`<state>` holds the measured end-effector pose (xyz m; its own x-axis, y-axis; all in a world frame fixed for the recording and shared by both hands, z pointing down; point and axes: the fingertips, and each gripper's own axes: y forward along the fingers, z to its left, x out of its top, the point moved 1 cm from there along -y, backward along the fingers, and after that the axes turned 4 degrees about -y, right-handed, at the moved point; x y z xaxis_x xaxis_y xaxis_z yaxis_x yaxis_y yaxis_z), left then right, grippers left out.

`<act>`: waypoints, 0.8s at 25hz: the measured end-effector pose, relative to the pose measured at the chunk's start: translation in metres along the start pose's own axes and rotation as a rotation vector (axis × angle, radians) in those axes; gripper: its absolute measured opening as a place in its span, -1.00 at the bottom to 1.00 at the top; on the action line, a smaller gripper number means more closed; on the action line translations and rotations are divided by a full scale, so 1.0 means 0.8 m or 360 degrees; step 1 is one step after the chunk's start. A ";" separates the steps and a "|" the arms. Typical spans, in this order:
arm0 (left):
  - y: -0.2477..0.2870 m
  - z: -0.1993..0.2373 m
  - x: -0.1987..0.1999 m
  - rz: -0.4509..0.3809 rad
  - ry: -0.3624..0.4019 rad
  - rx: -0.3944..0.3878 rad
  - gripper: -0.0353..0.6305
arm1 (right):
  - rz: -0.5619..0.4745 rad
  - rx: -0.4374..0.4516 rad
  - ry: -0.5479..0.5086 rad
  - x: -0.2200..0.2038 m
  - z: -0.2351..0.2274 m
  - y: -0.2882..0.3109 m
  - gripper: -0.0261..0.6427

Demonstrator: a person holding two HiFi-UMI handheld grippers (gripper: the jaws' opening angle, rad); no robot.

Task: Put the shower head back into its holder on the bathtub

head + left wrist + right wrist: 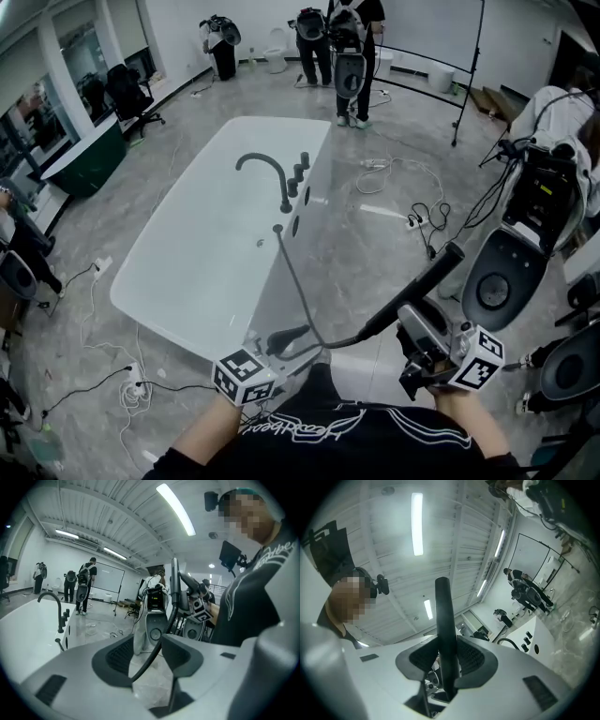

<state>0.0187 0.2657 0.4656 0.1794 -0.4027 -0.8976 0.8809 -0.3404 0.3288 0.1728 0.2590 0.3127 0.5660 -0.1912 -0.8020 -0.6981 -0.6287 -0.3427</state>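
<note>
The black shower head (424, 279) is a slim wand, and my right gripper (405, 323) is shut on its handle to the right of the white bathtub (187, 272). In the right gripper view the wand (443, 616) stands straight up between the pads of that gripper (446, 660). The dark hose (292, 286) runs from a hole in the tub's rim, near the black faucet (267, 173), down towards me. My left gripper (281, 342) is at the tub's near corner. Its jaws (150, 656) stand open with the hose (165, 630) passing loosely between them.
Several people stand at the far end of the room. White toilet units (511, 272) crowd the right side. Cables (412, 220) trail over the grey floor right of the tub, and more lie at the left (112, 375). A light stand (469, 75) rises at the back right.
</note>
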 end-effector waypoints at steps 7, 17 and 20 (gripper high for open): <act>0.077 0.104 -0.028 0.0201 0.0039 -0.0159 -0.38 | -0.0009 -0.0009 0.0077 0.024 -0.100 0.092 -0.55; 0.170 0.226 -0.036 0.0384 0.0055 -0.0263 -0.38 | 0.0011 0.0063 0.0101 0.071 -0.190 0.221 -0.55; 0.195 0.251 -0.037 0.0400 0.0004 -0.0303 -0.38 | 0.0012 0.0078 0.0092 0.089 -0.211 0.251 -0.55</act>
<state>0.0629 0.0543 0.6025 0.4030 -0.4522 -0.7957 0.8749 -0.0649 0.4799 0.1472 -0.0081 0.2696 0.5842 -0.2396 -0.7755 -0.7219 -0.5900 -0.3616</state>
